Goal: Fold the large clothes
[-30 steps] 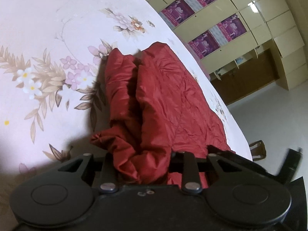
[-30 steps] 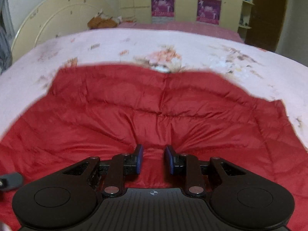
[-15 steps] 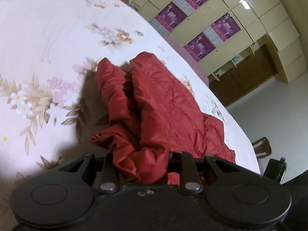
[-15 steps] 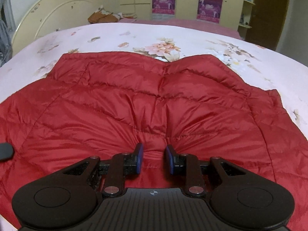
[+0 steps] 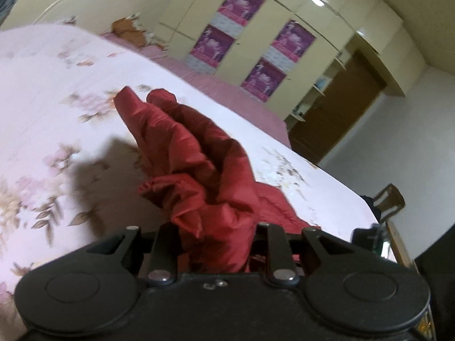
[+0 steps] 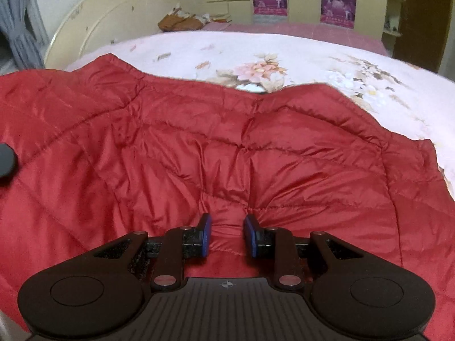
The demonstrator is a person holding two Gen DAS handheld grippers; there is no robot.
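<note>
Red quilted jacket [image 6: 256, 147] lies spread on the floral bed [image 6: 312, 54]. Left tongs [image 5: 216, 238] clamp a bunched fold, lifted; right tongs [image 6: 226, 237] pinch the near hem. Carry the fold across evenly, keeping the hem anchored.

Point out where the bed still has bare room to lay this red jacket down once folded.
Bare floral bedsheet lies beyond the red quilted jacket, up to the cream headboard, and along the jacket's right edge. In the left wrist view, open sheet lies left of the lifted bunch. The near side is crowded: jacket fills it, pinched in both grippers.
</note>
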